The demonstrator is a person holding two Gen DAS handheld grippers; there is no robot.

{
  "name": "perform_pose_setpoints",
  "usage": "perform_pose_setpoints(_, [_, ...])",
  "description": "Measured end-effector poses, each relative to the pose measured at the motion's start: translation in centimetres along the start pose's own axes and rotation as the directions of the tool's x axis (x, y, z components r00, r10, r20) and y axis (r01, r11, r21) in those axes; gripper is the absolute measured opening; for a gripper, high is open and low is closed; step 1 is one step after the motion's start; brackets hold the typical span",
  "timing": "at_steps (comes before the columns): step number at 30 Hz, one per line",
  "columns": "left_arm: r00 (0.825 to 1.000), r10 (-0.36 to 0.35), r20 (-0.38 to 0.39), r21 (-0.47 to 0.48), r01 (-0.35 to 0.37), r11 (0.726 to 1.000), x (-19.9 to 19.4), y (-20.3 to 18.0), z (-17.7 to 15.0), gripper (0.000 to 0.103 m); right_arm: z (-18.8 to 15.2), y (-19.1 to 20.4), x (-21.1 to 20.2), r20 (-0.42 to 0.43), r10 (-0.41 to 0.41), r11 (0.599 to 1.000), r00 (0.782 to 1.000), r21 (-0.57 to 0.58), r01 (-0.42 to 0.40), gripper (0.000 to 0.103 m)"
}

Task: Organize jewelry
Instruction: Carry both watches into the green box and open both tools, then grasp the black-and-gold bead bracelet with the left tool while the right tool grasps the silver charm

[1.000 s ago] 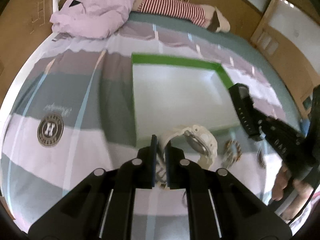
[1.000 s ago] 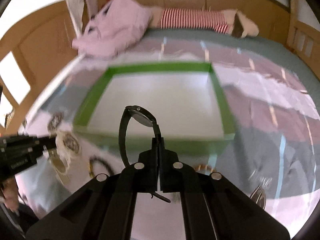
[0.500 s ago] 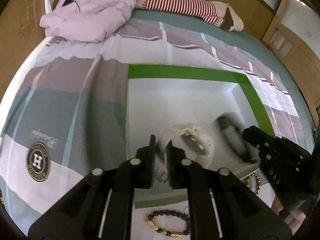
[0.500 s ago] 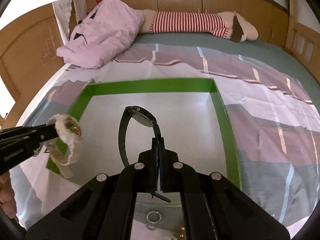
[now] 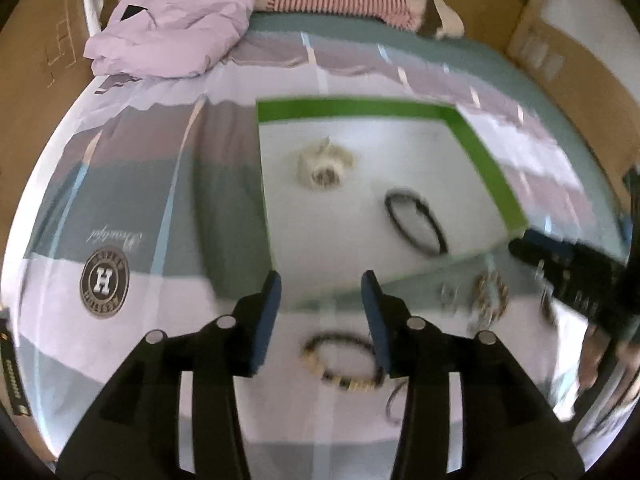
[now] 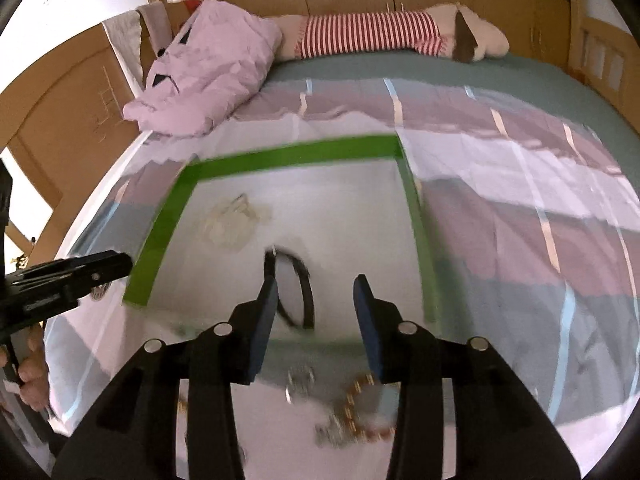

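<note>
both tongs have just been opening and now stand apart with nothing between the pads, the left tongs [image 5: 320, 312] above a dark beaded bracelet [image 5: 340, 362] on the bed, the right tongs [image 6: 316, 312] at the near edge of the green-rimmed tray [image 6: 168, 224]. farther in, the black watch [image 5: 416, 220] and the white watch [image 5: 324, 162] lie in the tray, apart. i think the next pick needs a slow descent, the pads on both sides of one strand only. the left view shows the beaded bracelet and a ring [image 5: 394, 402]; the right view shows instead a gold bracelet [image 6: 356, 404].
</note>
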State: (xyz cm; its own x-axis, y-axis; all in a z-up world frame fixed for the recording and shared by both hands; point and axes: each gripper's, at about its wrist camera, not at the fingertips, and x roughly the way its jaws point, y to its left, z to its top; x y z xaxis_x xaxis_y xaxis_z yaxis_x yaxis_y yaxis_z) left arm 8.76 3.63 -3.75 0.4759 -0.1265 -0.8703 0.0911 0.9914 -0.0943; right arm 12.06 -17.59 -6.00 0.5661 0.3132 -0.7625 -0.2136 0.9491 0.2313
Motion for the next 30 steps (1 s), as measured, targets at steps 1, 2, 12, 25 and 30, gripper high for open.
perform_pose_setpoints(1, [1.0, 0.0, -0.02, 0.015, 0.0, 1.0, 0.3, -0.1, -0.8, 0.047, -0.5, -0.3, 0.0, -0.036, -0.004, 1.0, 0.999, -0.001, 0.004, 0.041])
perform_pose_setpoints(2, [0.999, 0.004, -0.041, 0.02, -0.003, 1.0, 0.7, 0.0, -1.4, 0.049, -0.9, -0.4, 0.0, -0.057, -0.011, 1.0, 0.998, -0.004, 0.01, 0.041])
perform_pose_setpoints(12, [0.986, 0.062, -0.155, 0.035, -0.058, 0.998, 4.1, 0.5, -3.9, 0.058, -5.5, -3.2, 4.5, -0.34, -0.133, 0.985, 0.931, 0.057, 0.162, 0.047])
perform_pose_setpoints(25, [0.973, 0.091, -0.214, 0.047, -0.083, 0.995, 6.4, 0.3, -4.5, 0.062, -5.8, 0.3, 4.3, -0.304, 0.107, 0.994, 0.947, 0.069, -0.09, 0.049])
perform_pose_setpoints(30, [0.973, 0.087, -0.212, 0.06, -0.076, 0.995, 6.4, 0.2, -4.8, 0.063, -6.7, 2.4, 6.3, -0.353, -0.037, 0.999, 0.935, -0.032, 0.028, 0.02])
